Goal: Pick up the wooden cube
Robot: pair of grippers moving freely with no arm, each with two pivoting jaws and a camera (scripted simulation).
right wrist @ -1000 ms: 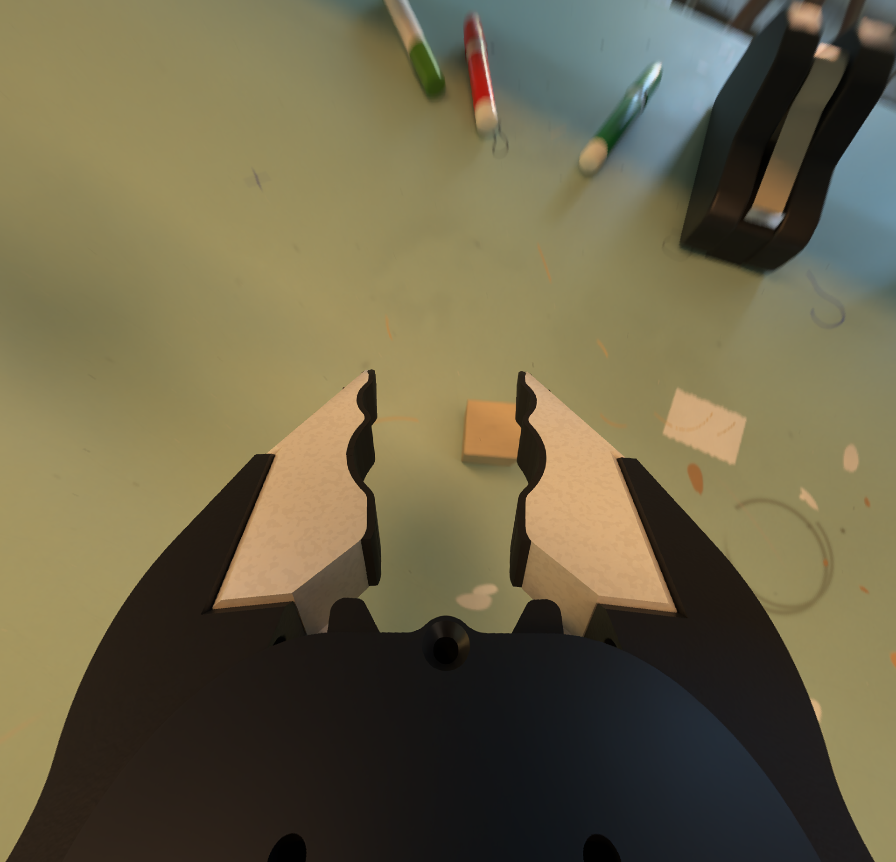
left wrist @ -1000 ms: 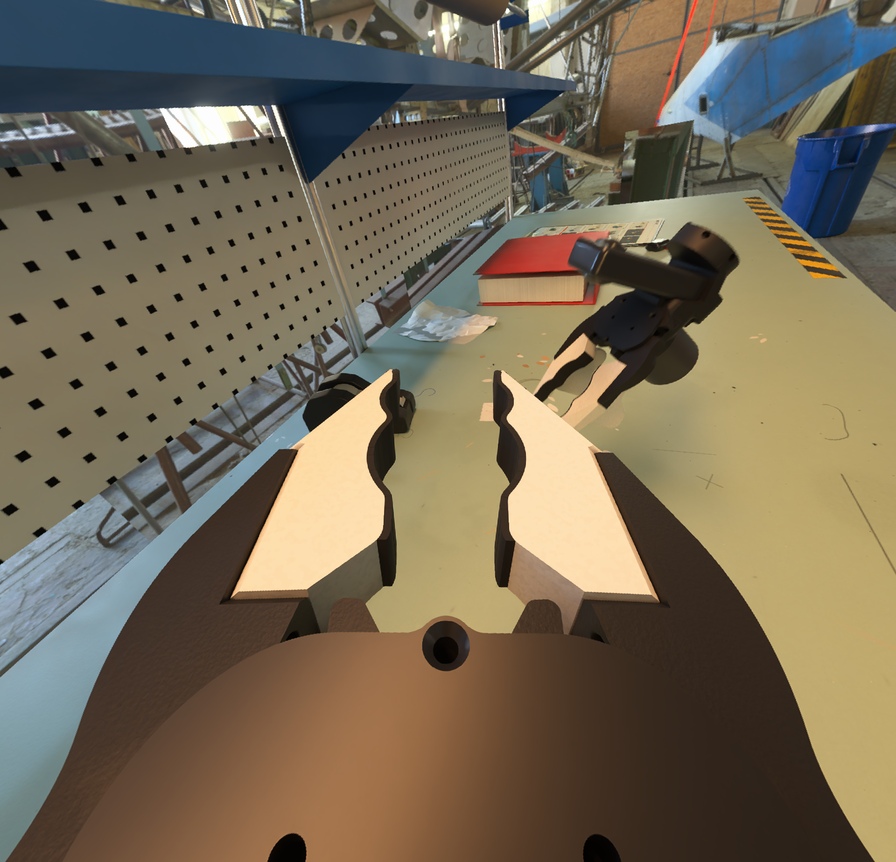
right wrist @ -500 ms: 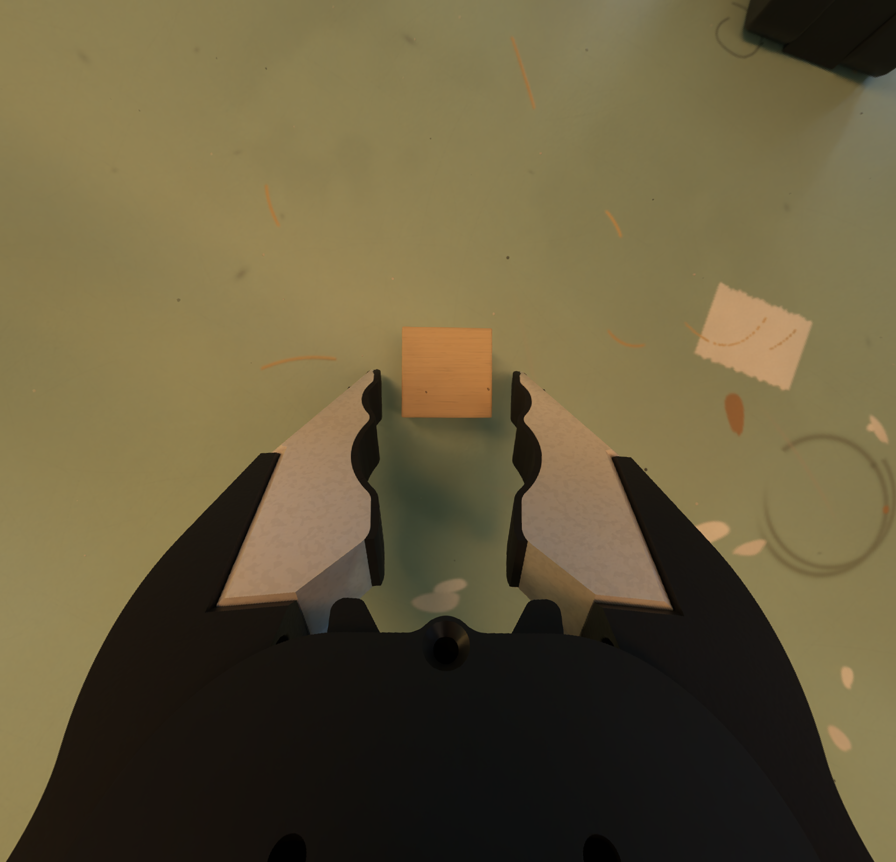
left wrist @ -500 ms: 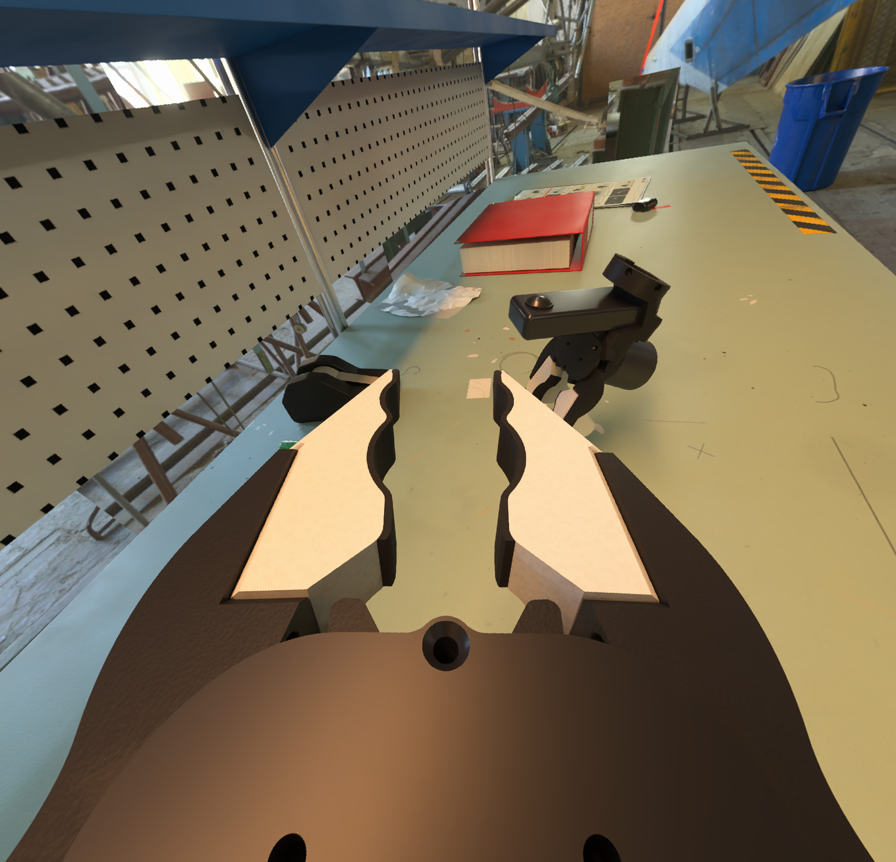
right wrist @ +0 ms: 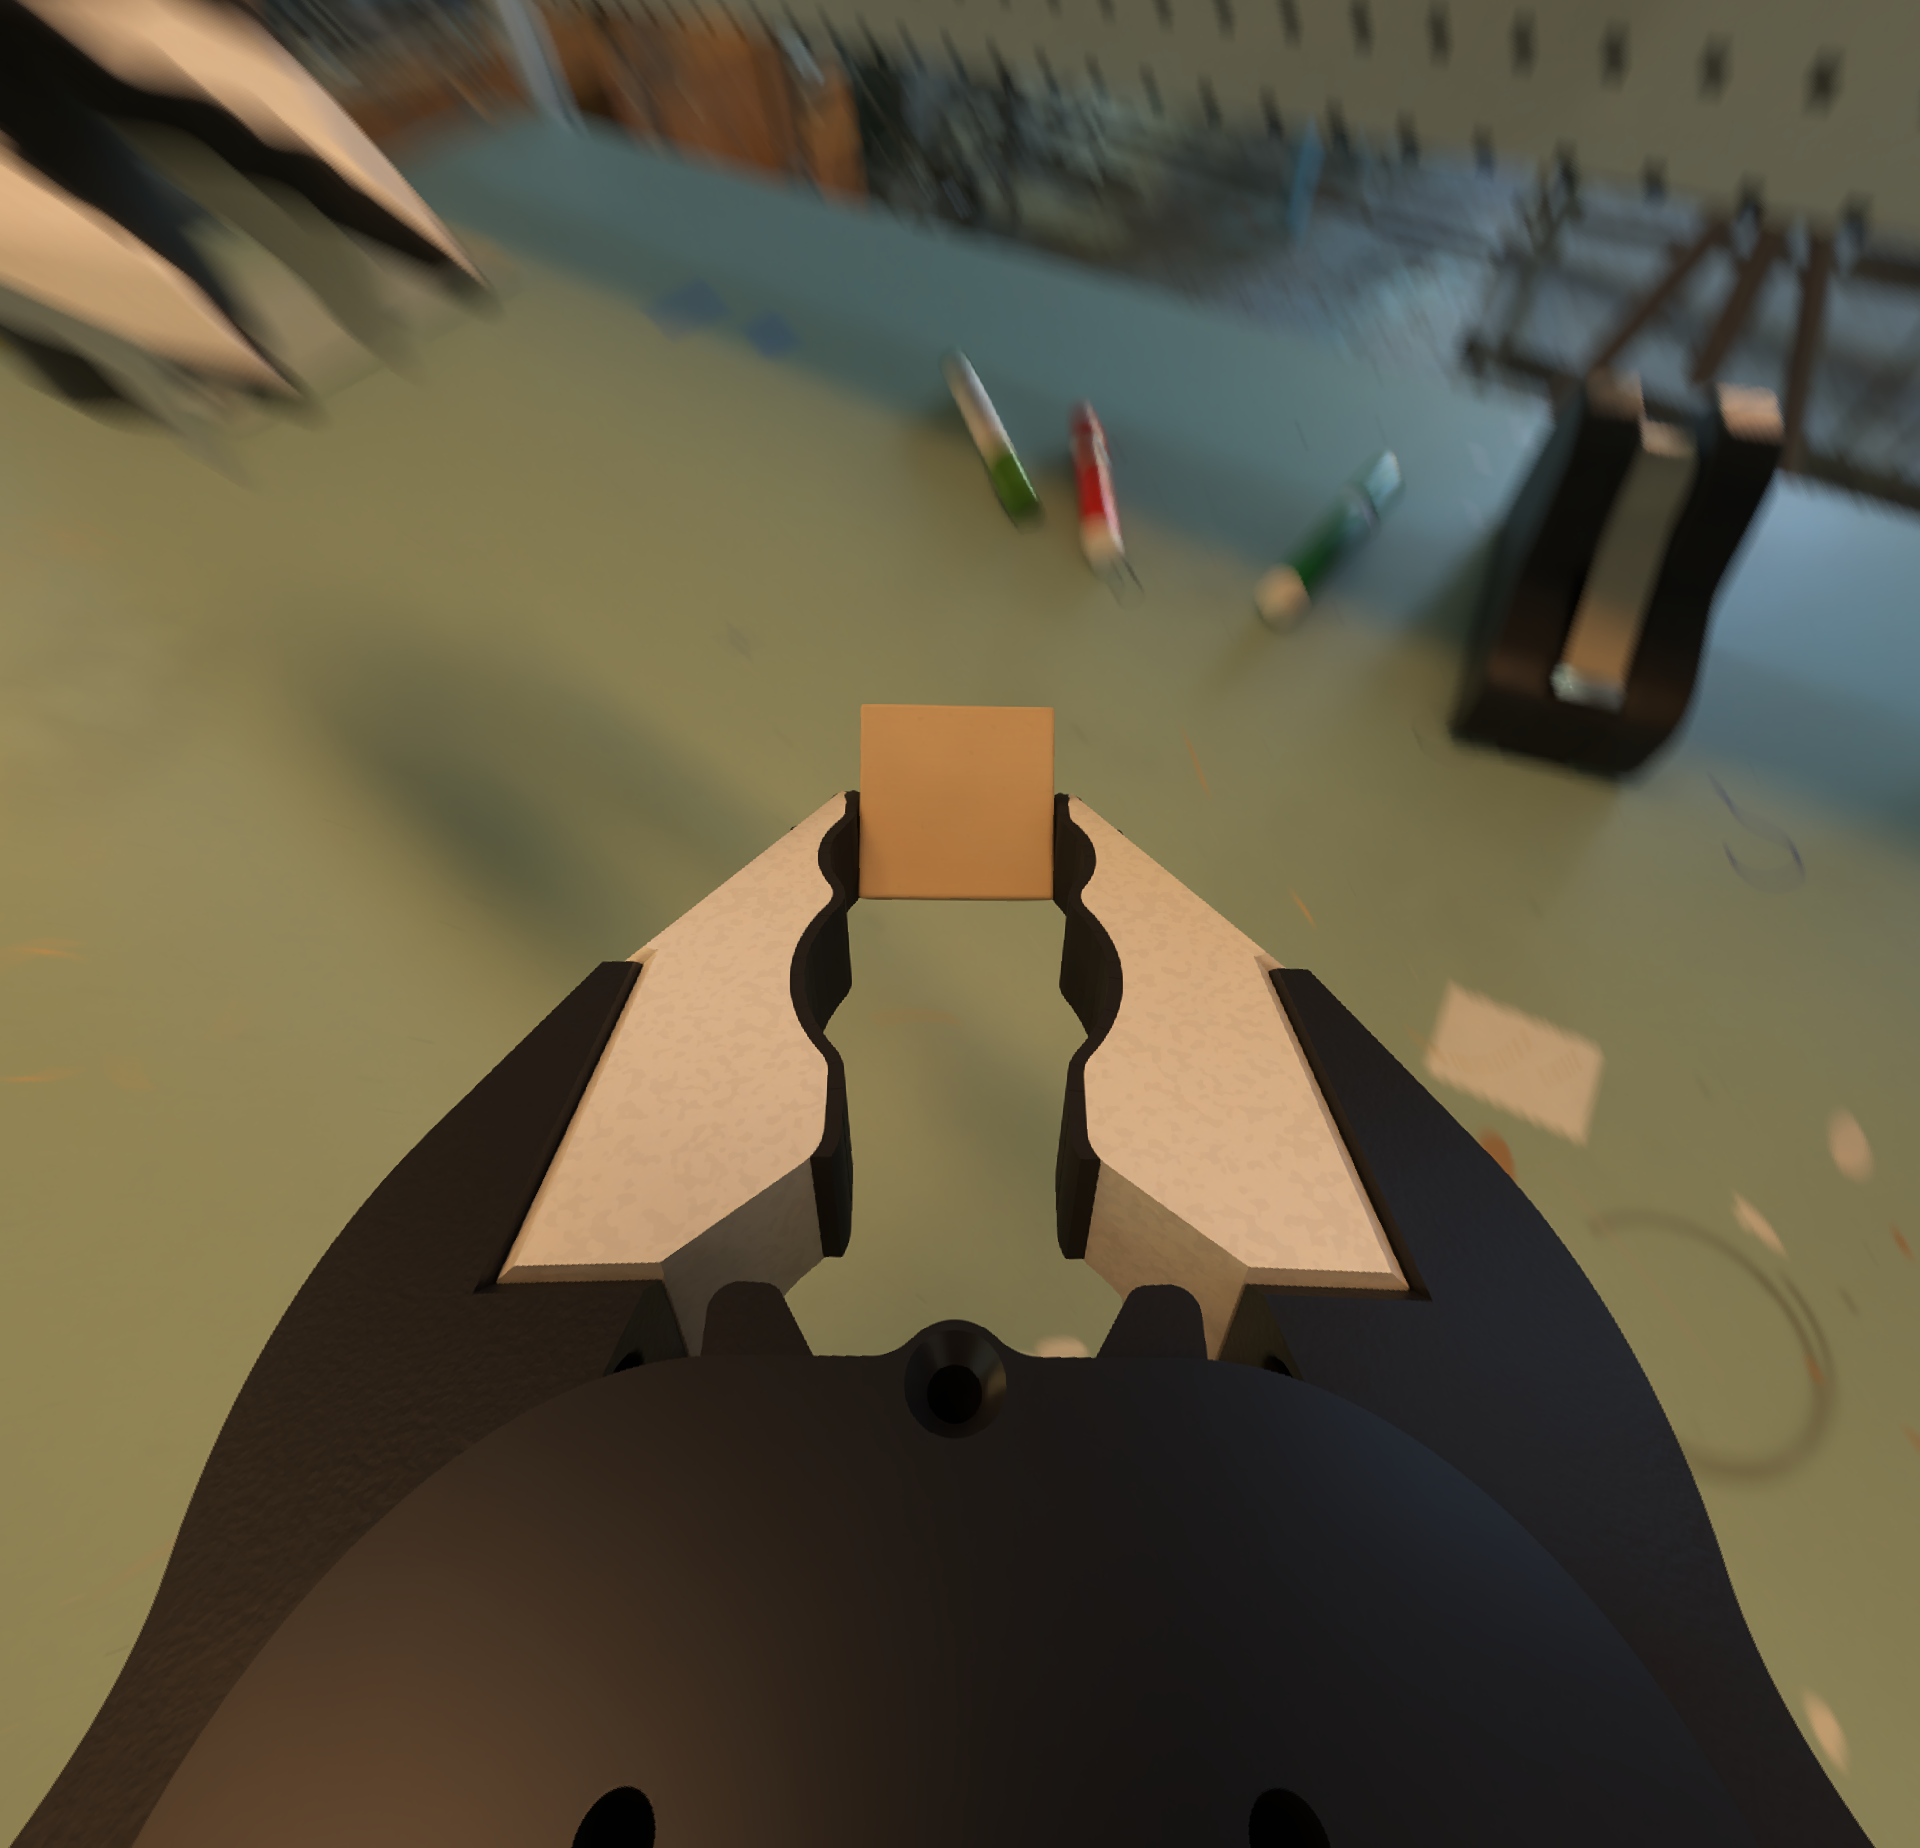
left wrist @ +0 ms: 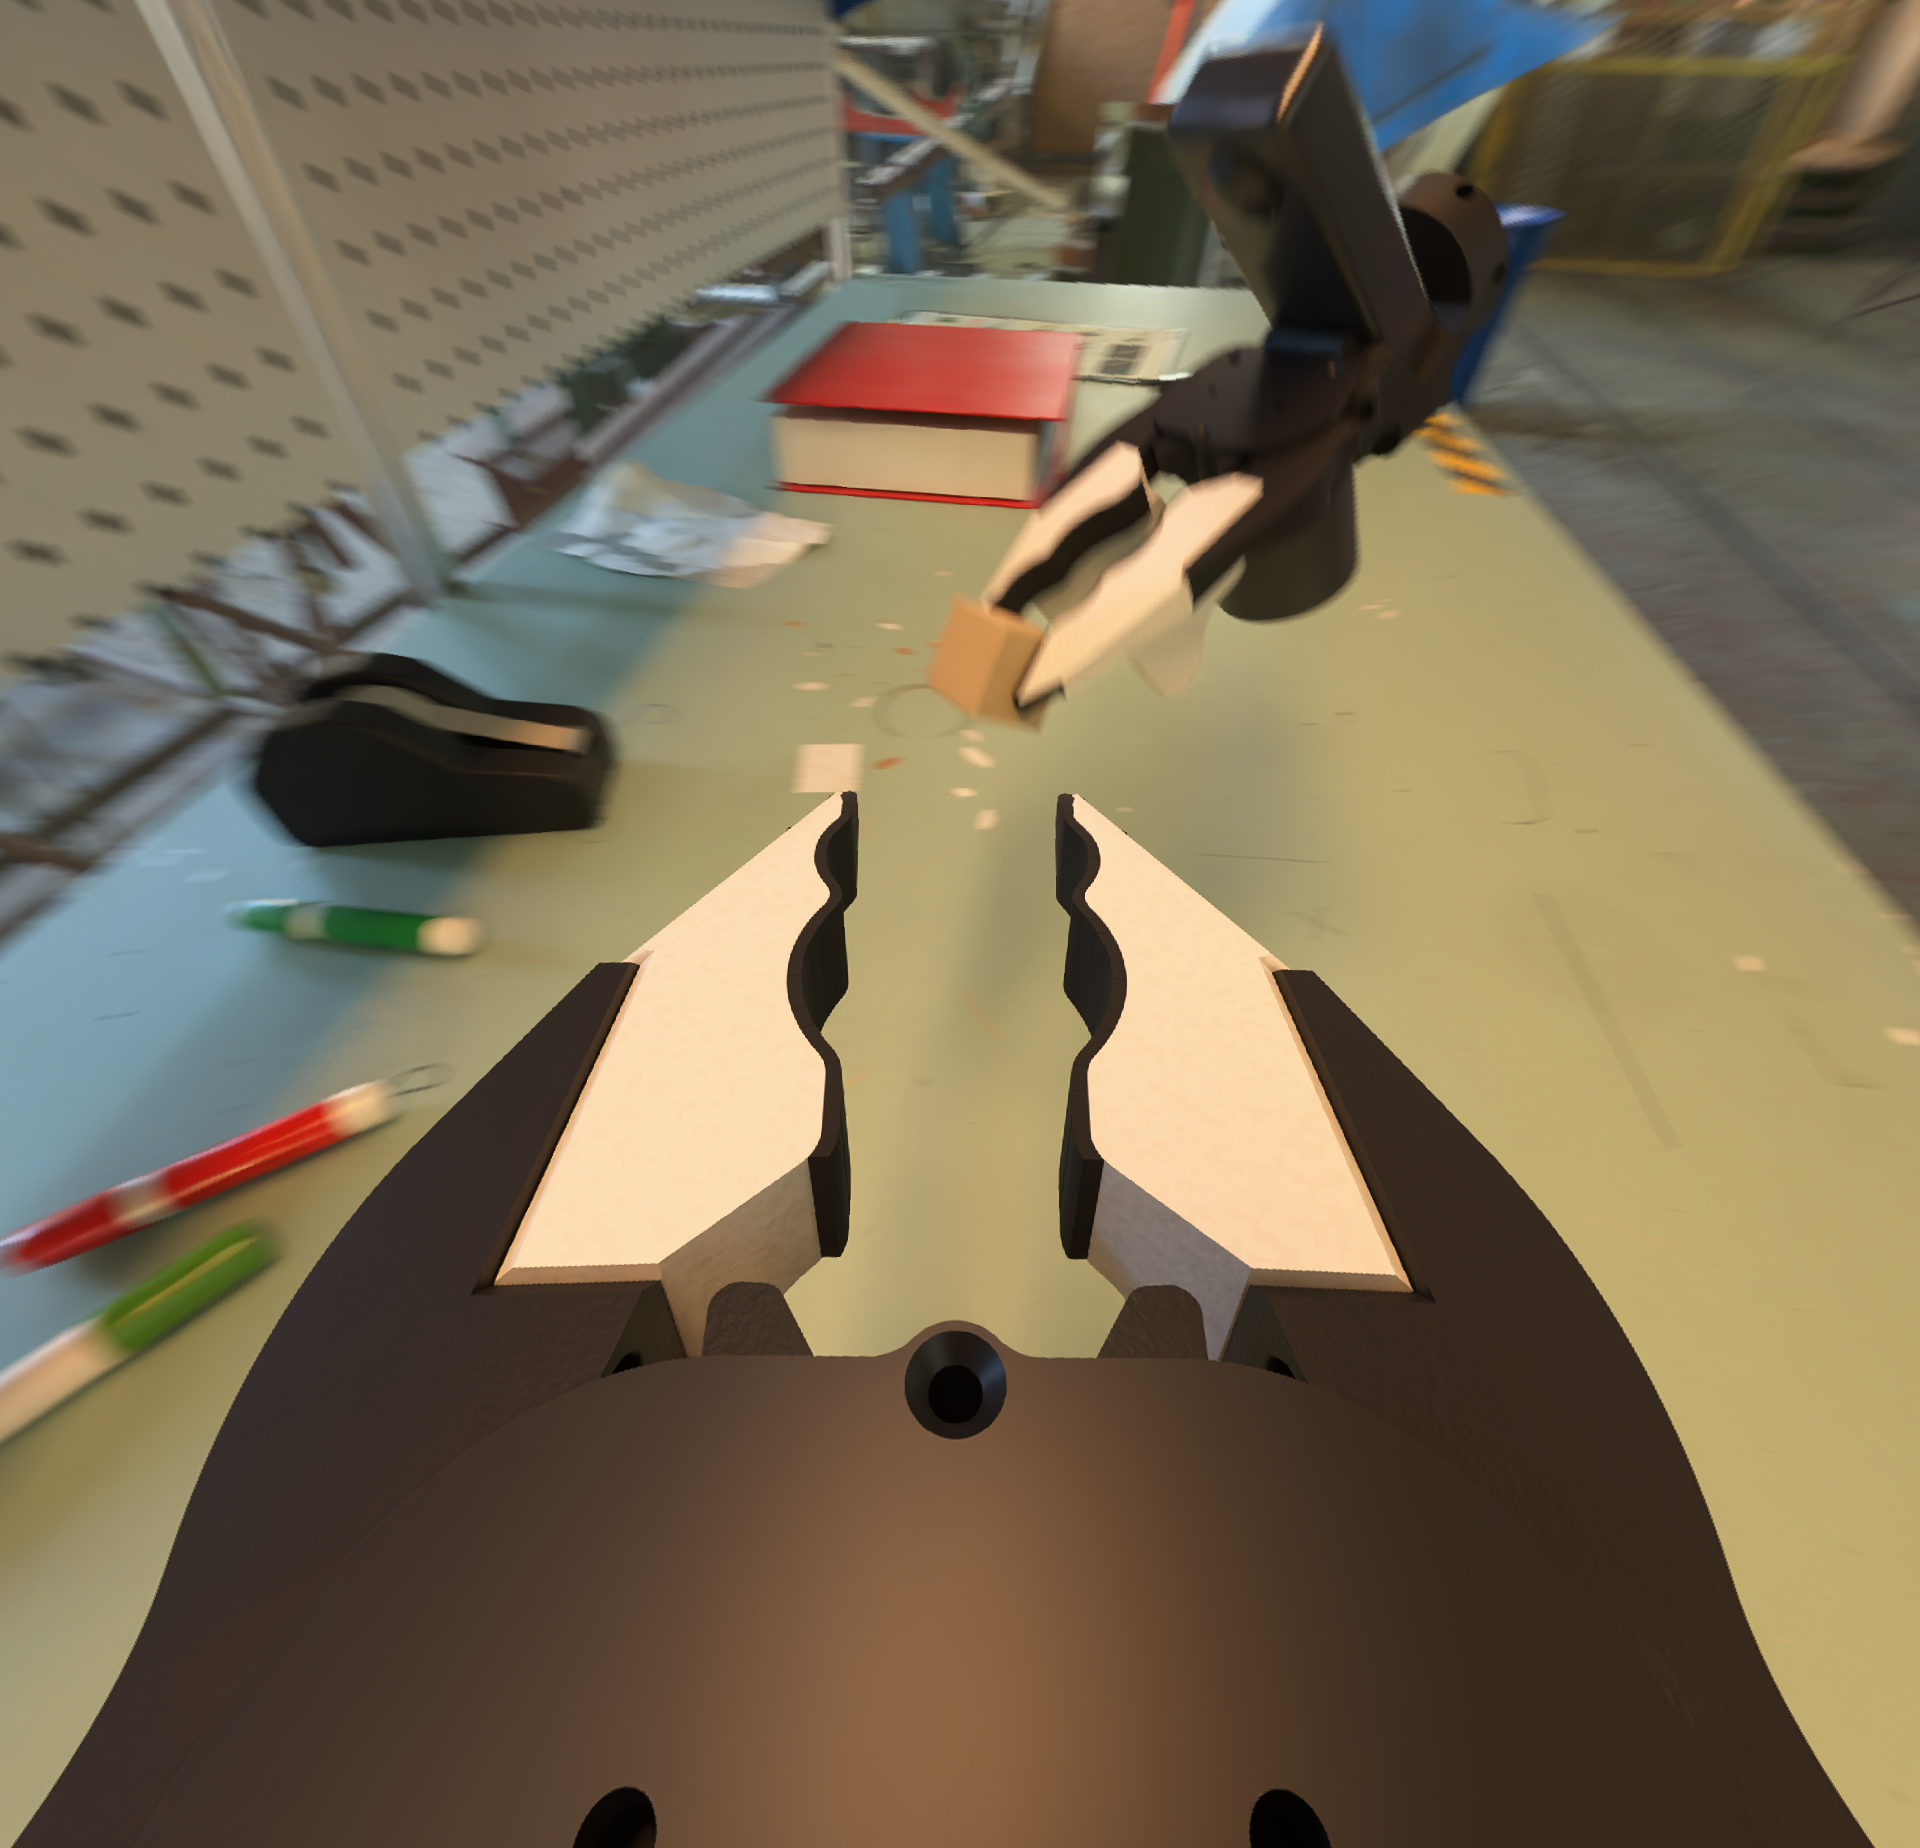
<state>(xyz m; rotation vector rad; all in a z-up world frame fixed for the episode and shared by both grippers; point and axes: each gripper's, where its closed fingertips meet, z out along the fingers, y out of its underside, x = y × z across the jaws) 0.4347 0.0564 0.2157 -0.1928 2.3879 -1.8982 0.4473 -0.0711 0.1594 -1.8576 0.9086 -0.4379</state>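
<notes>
The wooden cube (right wrist: 956, 801) is a small tan block held between the tips of my right gripper (right wrist: 956, 811), which is shut on it. In the left wrist view the cube (left wrist: 982, 660) hangs above the green table (left wrist: 1455, 863), pinched by the black right gripper (left wrist: 1023, 645), which tilts down from the upper right. My left gripper (left wrist: 956, 811) is open and empty, low over the table, short of the cube. Its fingertips (right wrist: 208, 240) show blurred at the upper left of the right wrist view.
A black tape dispenser (left wrist: 426, 759) stands at the left, also seen in the right wrist view (right wrist: 1610, 593). Green and red markers (left wrist: 358, 931) lie near it. A red book (left wrist: 925, 416), crumpled paper (left wrist: 686, 536) and a pegboard wall (left wrist: 416, 188) lie beyond.
My right gripper has closed on the cube and lifted it off the table, tilting up. The left gripper has pulled back, so the markers and tape dispenser came into view.
</notes>
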